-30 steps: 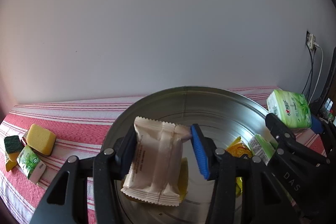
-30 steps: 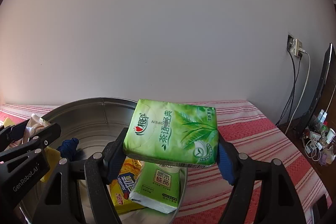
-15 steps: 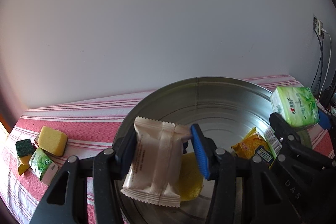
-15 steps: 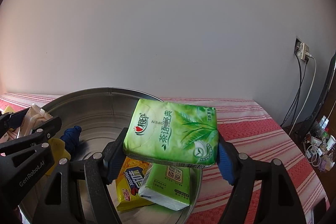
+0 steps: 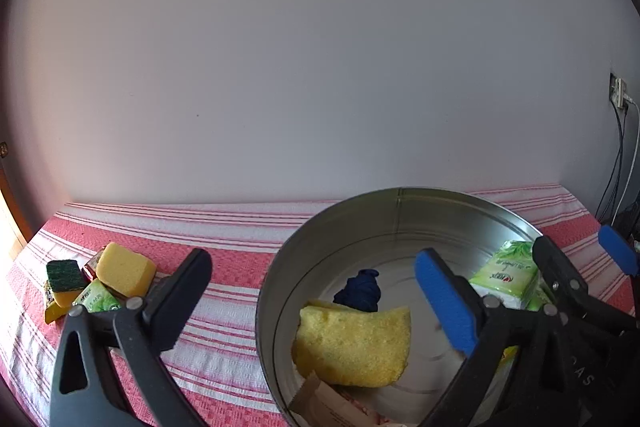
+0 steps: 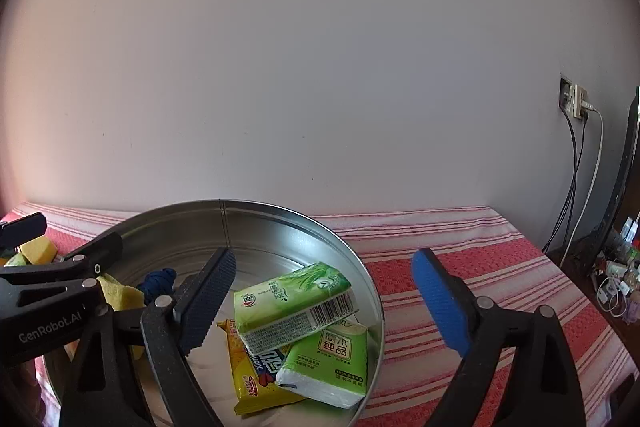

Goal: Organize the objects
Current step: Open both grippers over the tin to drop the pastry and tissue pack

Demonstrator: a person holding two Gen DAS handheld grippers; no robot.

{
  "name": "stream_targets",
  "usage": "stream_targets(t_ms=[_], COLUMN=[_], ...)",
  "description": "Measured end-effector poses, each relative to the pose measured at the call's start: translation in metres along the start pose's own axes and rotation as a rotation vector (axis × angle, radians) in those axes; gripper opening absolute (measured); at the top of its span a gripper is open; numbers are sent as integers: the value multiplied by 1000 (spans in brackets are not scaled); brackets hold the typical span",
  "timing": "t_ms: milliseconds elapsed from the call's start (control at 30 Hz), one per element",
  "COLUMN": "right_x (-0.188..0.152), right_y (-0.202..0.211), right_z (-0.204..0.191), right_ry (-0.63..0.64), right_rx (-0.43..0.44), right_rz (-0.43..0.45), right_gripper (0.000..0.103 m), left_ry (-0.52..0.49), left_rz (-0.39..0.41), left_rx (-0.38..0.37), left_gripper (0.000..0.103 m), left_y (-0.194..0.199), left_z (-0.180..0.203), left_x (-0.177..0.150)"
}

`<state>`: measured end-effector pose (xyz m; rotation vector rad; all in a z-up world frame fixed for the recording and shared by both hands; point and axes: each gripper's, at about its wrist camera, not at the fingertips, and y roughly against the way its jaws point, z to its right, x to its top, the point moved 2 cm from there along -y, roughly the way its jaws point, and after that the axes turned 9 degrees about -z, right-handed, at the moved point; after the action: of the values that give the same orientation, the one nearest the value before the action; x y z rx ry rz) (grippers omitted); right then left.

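Note:
A round metal tub (image 5: 400, 211) (image 6: 280, 223) stands on the red striped cloth. My left gripper (image 5: 312, 291) hangs over its left rim, jaws opening, nothing between them; the beige snack packet (image 5: 332, 407) lies below in the tub beside a yellow sponge (image 5: 356, 343) and a dark blue cloth (image 5: 360, 293). My right gripper (image 6: 324, 303) is over the tub's right side, jaws opening, free of the green tissue pack (image 6: 294, 301), which lies in the tub on another green tissue pack (image 6: 332, 359) and a yellow snack bag (image 6: 252, 375).
On the cloth left of the tub lie a yellow sponge (image 5: 124, 269), a green-topped sponge (image 5: 64, 279) and a small green pack (image 5: 96, 301). A wall socket with cables (image 6: 576, 103) is at the right; small items crowd a shelf (image 6: 616, 267) beyond the table's right edge.
Both grippers have opened. The beige packet dropped from the left gripper into the tub, and the green tissue pack fell from the right gripper onto the packs in the tub.

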<state>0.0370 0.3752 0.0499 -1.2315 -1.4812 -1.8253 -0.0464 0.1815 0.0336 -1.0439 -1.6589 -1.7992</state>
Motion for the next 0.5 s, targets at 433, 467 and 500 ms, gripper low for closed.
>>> stream_targets(t_ms=[433, 467, 500], right_x=[1, 1, 0], right_y=[0, 0, -1], right_z=[16, 16, 16], right_ry=[-113, -114, -114], right_rx=[15, 13, 13], right_rz=[11, 8, 4], right_gripper=[97, 97, 97], left_ry=[26, 28, 30], left_rz=[17, 17, 15], left_rx=[-18, -17, -14], left_gripper=[102, 102, 102], left_y=[12, 11, 7], left_z=[-5, -5, -5], left_x=[-1, -2, -2])
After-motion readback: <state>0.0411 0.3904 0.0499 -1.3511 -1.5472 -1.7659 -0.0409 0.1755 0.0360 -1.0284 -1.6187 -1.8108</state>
